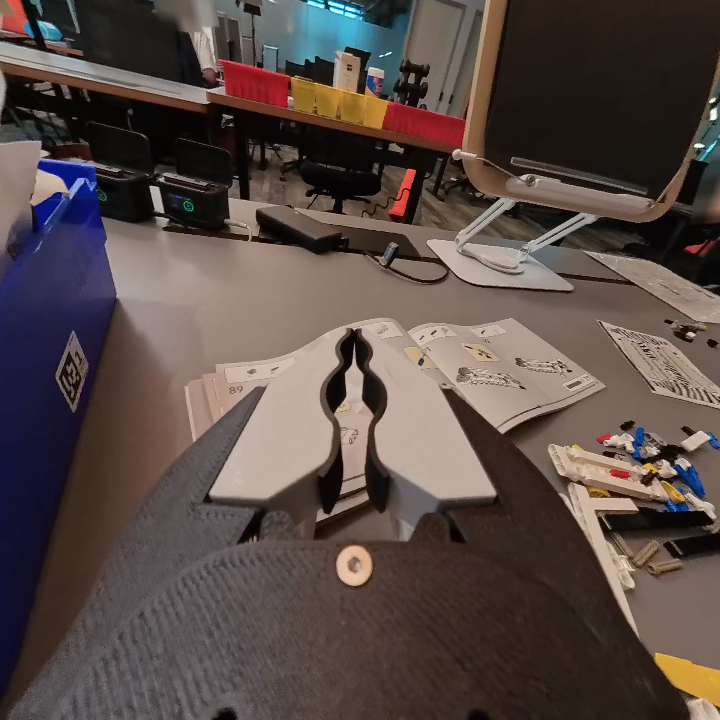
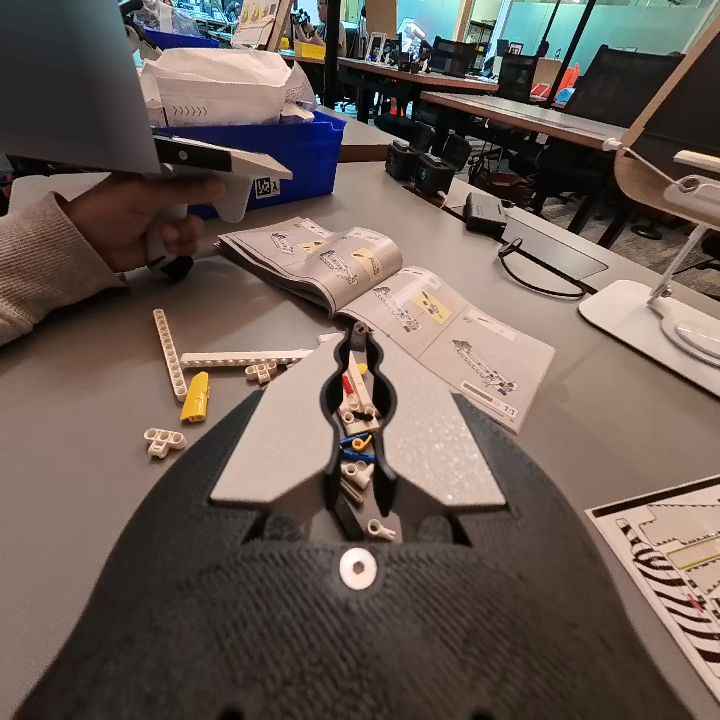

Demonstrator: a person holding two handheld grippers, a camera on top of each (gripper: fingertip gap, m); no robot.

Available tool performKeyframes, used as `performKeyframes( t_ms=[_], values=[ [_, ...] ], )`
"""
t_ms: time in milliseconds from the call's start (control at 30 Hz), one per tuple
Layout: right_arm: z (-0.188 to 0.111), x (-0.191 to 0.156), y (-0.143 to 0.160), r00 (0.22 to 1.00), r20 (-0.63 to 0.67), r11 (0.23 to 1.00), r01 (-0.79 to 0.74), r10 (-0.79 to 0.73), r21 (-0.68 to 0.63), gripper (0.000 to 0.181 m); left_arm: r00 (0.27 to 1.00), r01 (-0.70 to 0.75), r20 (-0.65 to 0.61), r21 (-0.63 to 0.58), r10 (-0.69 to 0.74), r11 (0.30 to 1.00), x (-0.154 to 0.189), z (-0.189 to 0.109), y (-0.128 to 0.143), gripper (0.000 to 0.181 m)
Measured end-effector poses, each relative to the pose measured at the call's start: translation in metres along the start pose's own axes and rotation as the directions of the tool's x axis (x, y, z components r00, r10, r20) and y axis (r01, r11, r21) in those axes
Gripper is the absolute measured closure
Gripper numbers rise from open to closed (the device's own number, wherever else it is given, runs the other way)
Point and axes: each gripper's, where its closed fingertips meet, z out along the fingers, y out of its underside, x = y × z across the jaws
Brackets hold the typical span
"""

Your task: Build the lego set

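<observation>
My left gripper [image 1: 353, 334] is shut and empty, with its tips touching, and it hovers over the open instruction booklet [image 1: 506, 374]. It also shows in the right wrist view [image 2: 272, 167], held in a person's hand [image 2: 128, 226] above the table. My right gripper [image 2: 360, 336] is shut on a small grey lego piece [image 2: 360, 331] at its tips, just above the near edge of the booklet [image 2: 389, 307]. A pile of loose lego pieces [image 1: 631, 479] lies right of the left gripper. The same pile [image 2: 356, 420] shows through the gap under the right fingers.
Two long white beams [image 2: 170, 350] [image 2: 241, 356], a yellow panel [image 2: 195, 397] and a white connector [image 2: 163, 440] lie left of my right gripper. A blue bin [image 1: 50, 350] with paper bags stands at the left. A tablet stand [image 1: 498, 265] and a sticker sheet [image 1: 662, 362] are at the right. My hands' fingertips stand some 25 cm from each other. To reach the white connector [image 2: 163, 440] in a straight line is about 12 cm for my right fingers, about 25 cm for my left.
</observation>
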Motion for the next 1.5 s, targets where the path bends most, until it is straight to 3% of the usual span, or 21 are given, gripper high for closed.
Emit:
performKeyframes(
  t_ms=[233, 733, 1167, 1500],
  values=[
    [0.000, 0.000, 0.001, 1.000, 0.000, 1.000, -0.009, 0.009, -0.002, 0.175, 0.996, -0.034, 0.085, -0.034, 0.036, 0.999, -0.006, 0.003, 0.004, 0.181],
    [-0.001, 0.004, 0.001, 0.999, -0.033, 1.000, -0.006, 0.005, -0.013, 0.176, 0.993, -0.054, 0.098, -0.045, 0.058, 0.998, -0.006, 0.003, 0.005, 0.181],
    [-0.001, 0.028, 0.025, 0.987, -0.133, 0.987, -0.102, 0.086, -0.122, 0.176, 0.992, -0.079, 0.094, -0.053, 0.084, 0.995, -0.002, 0.004, 0.005, 0.181],
    [-0.004, 0.027, 0.020, 0.990, -0.129, 0.992, -0.074, 0.061, -0.099, 0.176, 0.992, -0.086, 0.085, -0.050, 0.090, 0.995, -0.001, 0.004, 0.005, 0.181]
  ],
)
